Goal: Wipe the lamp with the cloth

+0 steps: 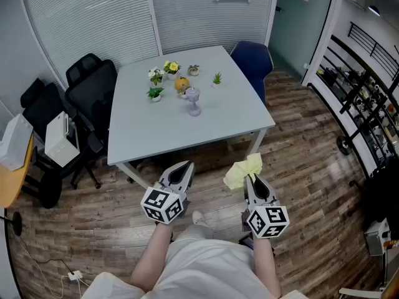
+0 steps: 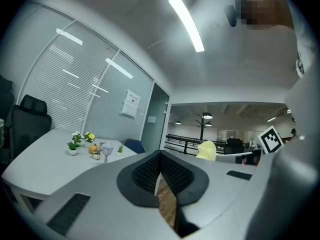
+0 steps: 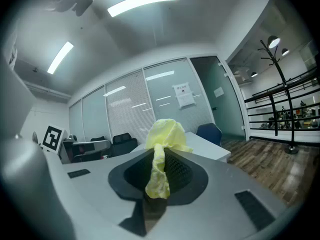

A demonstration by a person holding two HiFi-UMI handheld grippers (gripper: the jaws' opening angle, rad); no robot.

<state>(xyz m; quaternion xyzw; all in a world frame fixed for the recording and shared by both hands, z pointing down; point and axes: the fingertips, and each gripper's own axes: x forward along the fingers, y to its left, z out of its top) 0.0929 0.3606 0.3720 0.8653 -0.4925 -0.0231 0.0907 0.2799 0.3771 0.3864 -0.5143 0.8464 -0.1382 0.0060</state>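
In the head view the person stands back from the white bench (image 1: 162, 139), both arms held low at waist level over the wooden floor (image 1: 299, 161). The left claw (image 1: 185, 167) is closed on nothing, while the right claw (image 1: 252, 179) is clamped on a yellow cloth (image 1: 243, 170) that bunches out beyond its tips. The lamp (image 1: 194, 100), a small pale one on a stem, stands upright toward the far middle of the bench, just beside a cluster of small potted plants (image 1: 156, 85) and well apart from both claws, so the wiping looks not yet begun. The left gripper view shows its jaws pressed together with only floor visible below them. The lamp (image 2: 107, 150) sits far off to the left on the bench, and the cloth (image 2: 206, 150) shows to the right. This claw is probably being kept free to steady the lamp. In the right gripper view the cloth (image 3: 165, 149) is pinched by a narrow strip between the jaws, with a loose puff standing above them. That hold probably leaves a soft wad out front to meet the lamp first, ahead of the hard tips.
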